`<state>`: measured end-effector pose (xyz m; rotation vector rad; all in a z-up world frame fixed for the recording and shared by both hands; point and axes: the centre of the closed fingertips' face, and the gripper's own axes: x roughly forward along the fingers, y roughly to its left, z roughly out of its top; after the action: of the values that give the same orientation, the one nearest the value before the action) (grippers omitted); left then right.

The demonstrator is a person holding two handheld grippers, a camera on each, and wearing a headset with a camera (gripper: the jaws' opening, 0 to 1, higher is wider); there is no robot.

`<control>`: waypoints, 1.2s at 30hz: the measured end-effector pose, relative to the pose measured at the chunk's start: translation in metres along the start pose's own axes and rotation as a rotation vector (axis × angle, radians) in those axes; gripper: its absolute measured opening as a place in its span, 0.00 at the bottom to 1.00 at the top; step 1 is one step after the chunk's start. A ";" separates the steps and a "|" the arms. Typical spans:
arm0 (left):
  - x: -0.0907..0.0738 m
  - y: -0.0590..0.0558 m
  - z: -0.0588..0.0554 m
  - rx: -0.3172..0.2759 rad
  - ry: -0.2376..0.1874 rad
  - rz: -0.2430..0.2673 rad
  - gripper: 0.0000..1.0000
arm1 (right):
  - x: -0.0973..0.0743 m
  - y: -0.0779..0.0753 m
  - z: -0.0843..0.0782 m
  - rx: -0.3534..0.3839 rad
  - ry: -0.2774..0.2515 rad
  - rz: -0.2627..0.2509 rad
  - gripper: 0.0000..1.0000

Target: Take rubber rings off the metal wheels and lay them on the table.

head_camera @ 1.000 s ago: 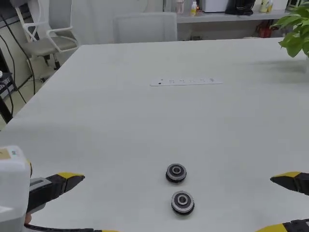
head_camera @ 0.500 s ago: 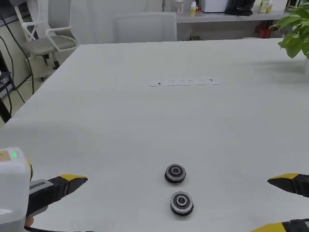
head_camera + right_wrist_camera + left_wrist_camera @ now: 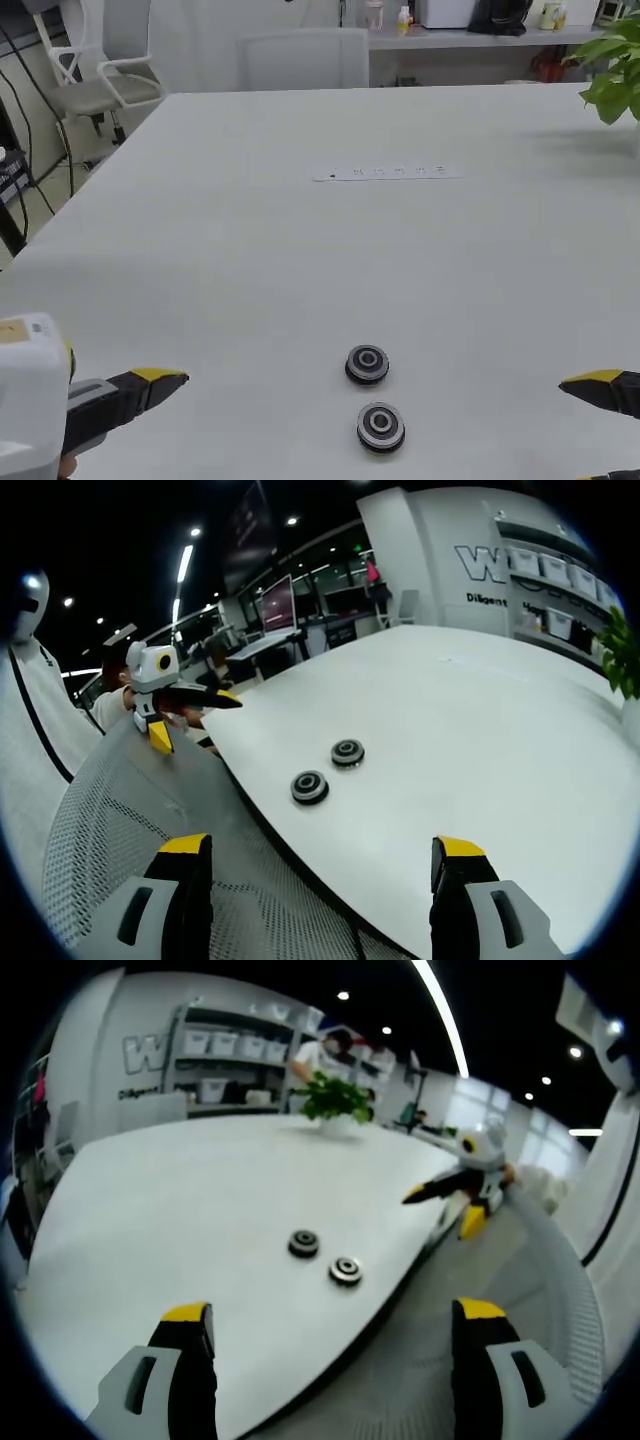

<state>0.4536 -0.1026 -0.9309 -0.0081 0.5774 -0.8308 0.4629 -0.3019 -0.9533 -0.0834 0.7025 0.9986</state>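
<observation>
Near wheel (image 3: 380, 427), far wheel (image 3: 367, 365): flat on table (image 3: 300, 250), rubber rings (image 3: 361, 427) on; between left gripper (image 3: 330, 1312) and right gripper (image 3: 320, 845), neither clearly nearer; both wide, empty.

near wheel (image 3: 380, 427) just before far wheel (image 3: 367, 365), on table (image 3: 300, 230)

An open-plan office: a broad white desk (image 3: 300, 230), a swivel chair (image 3: 95, 70) beside it, a potted plant (image 3: 612, 75), shelves (image 3: 235, 1045) of storage bins, a strip ceiling light (image 3: 440, 1010).
</observation>
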 end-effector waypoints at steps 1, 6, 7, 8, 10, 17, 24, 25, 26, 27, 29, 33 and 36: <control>0.000 0.000 0.000 0.000 0.002 -0.002 1.00 | 0.000 0.000 0.000 0.000 0.000 -0.001 0.90; 0.001 -0.001 -0.001 -0.001 0.006 -0.006 1.00 | 0.000 0.000 0.001 0.004 -0.003 0.000 0.90; 0.000 -0.001 -0.001 -0.001 0.005 -0.006 1.00 | 0.000 0.000 0.000 0.003 0.001 0.002 0.90; 0.000 -0.001 0.000 0.000 0.003 -0.005 1.00 | 0.000 0.000 0.000 0.001 0.002 0.003 0.90; 0.001 0.000 0.000 0.001 0.003 -0.005 1.00 | 0.000 0.001 0.000 0.001 0.002 0.006 0.90; 0.001 -0.001 -0.001 0.016 0.012 -0.013 1.00 | 0.000 0.000 0.002 0.004 -0.005 0.004 0.90; 0.001 -0.006 0.005 0.141 0.025 -0.023 1.00 | -0.001 0.003 0.007 -0.039 -0.002 -0.002 0.92; 0.000 -0.008 0.004 0.153 0.032 -0.033 1.00 | -0.001 0.003 0.008 -0.045 -0.003 -0.003 0.92; 0.001 -0.010 0.005 0.159 0.036 -0.041 1.00 | -0.001 0.003 0.010 -0.063 0.001 -0.005 0.92; 0.001 -0.010 0.005 0.159 0.036 -0.041 1.00 | -0.001 0.003 0.010 -0.077 0.006 -0.005 0.91; 0.001 -0.013 0.009 0.173 0.037 -0.052 1.00 | -0.002 0.004 0.012 -0.100 0.023 0.001 0.90; -0.002 -0.013 0.018 0.203 0.036 -0.058 1.00 | -0.006 0.002 0.024 -0.139 0.020 -0.003 0.91; -0.003 -0.012 0.032 0.243 0.025 -0.057 1.00 | -0.008 0.002 0.042 -0.166 -0.008 -0.002 0.89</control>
<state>0.4590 -0.1156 -0.8991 0.2088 0.4990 -0.9529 0.4798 -0.2909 -0.9154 -0.2245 0.6116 1.0539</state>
